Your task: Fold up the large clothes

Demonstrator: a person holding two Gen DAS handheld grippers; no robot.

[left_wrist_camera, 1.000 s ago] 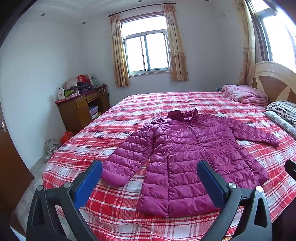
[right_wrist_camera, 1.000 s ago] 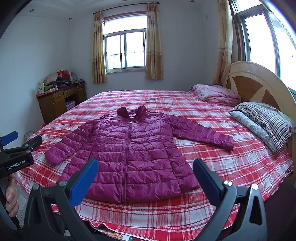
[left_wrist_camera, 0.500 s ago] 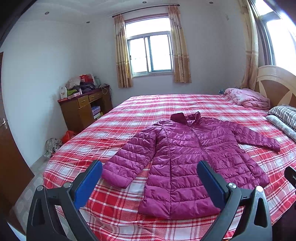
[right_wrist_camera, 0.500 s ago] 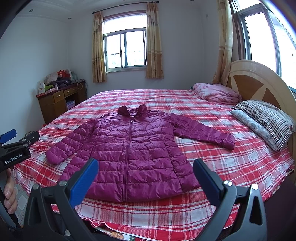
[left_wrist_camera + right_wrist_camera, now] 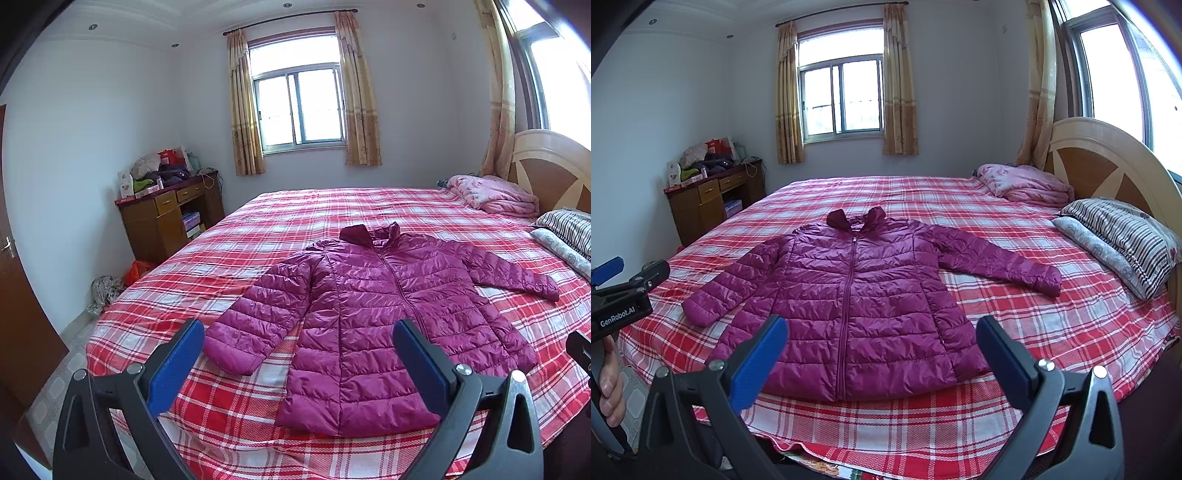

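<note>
Nearby, a magenta puffer jacket (image 5: 857,302) lies zipped and face-up on the red plaid bed (image 5: 1052,321), both sleeves spread wide, apparently laid flat so folding can begin. Above the bed's near edge, the left gripper (image 5: 297,354) and right gripper (image 5: 882,350) hover with blue fingers (image 5: 757,363) spread wide and empty, likely poised to reach the hem or sleeves.

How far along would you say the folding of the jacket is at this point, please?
Done: the magenta quilted puffer jacket lies flat and zipped on the red plaid bedsheet, both sleeves spread. In hand: nothing; the left claw and right claw are open, off the fabric. Left: every fold.
</note>
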